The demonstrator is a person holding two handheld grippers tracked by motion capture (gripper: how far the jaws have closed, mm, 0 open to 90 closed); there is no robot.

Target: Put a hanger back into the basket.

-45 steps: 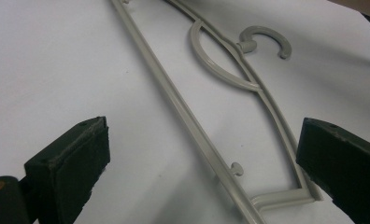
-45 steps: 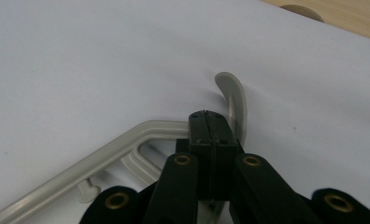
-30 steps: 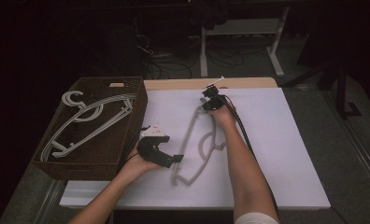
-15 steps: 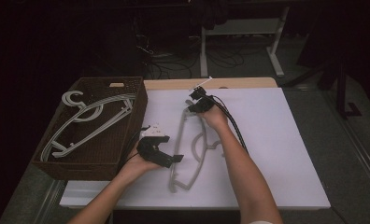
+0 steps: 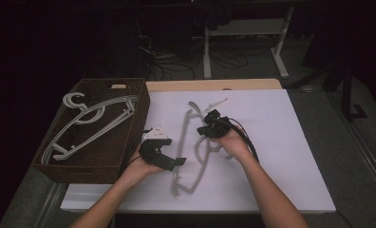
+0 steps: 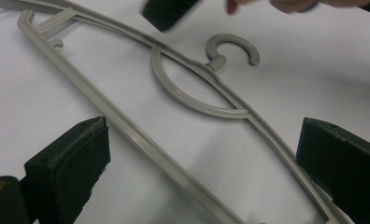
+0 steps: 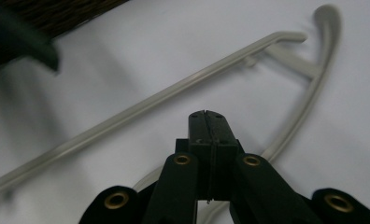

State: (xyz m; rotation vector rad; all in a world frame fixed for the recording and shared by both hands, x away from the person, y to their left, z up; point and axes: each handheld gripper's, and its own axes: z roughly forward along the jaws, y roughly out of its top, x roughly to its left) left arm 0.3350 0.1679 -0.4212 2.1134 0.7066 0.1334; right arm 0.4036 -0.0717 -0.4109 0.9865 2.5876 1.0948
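Hanger (image 5: 192, 142): grey, flat on the white surface (image 5: 290, 156), left of centre, hook (image 5: 213, 153) pointing right, one end toward the far edge, the other toward the near edge.
Basket (image 5: 138, 102): at the surface's left edge, two more hangers (image 5: 89, 121) already inside.
Left claw (image 5: 172, 161): jaws wide apart, straddling the lower part of the hanger; the left claw view has the bar running between the pads (image 6: 73, 161) with clear gaps both sides. Holding nothing.
Right claw (image 5: 201, 129): jaws pressed flat together in its own view (image 7: 206, 122), nothing between them. Sits over the hanger's middle, near the hook.
Change: a second ago the right claw was up at the hanger's far end; it has since come down toward the near edge to the middle. Hanger has swung slightly on the surface. Left claw has not moved.
Meaning: looks like a re-grip, hunting for a better pick point near the hook. Neither claw has the hanger yet, so the lift into the basket is still to do. Right claw must open before it can grab.
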